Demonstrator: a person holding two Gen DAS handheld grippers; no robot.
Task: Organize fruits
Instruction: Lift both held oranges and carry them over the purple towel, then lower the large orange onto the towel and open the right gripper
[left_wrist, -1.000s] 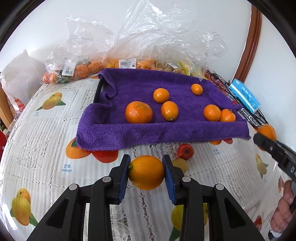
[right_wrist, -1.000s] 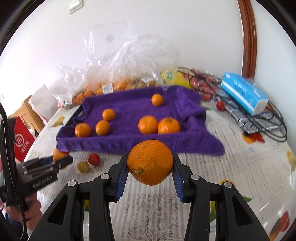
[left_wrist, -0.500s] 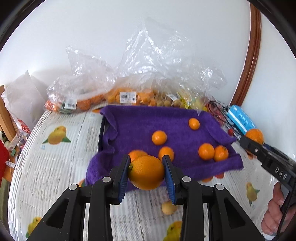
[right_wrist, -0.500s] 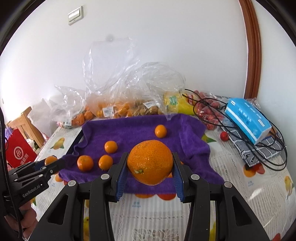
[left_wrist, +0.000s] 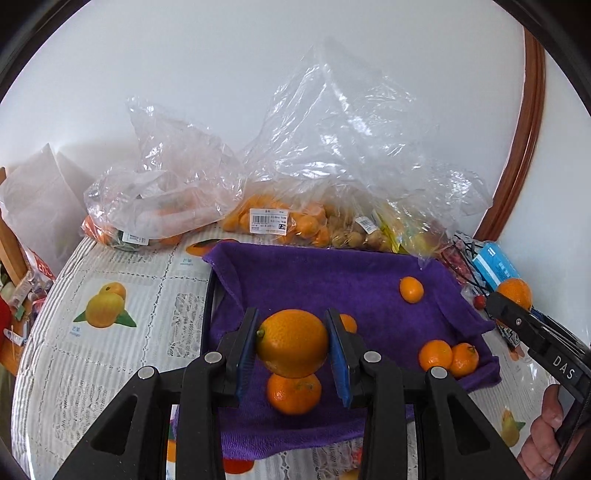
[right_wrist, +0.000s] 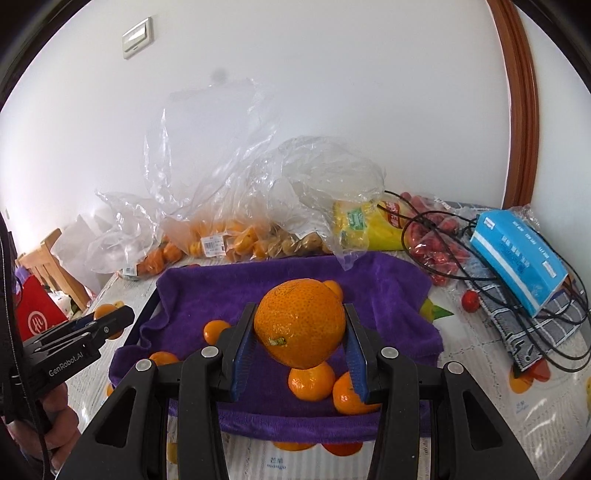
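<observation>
In front of me a plain white wall fills the background, evenly lit by soft daylight. High on the wall, toward its left side, I see a pale switch plate. Along the wall's right side a curved brown wooden frame runs from top to bottom. Below the wall stands a table under a white lace cloth printed with fruit pictures, its far edge pushed against the wall. At the wall's lower left corner, beside the table, I can make out a light wooden chair.
</observation>
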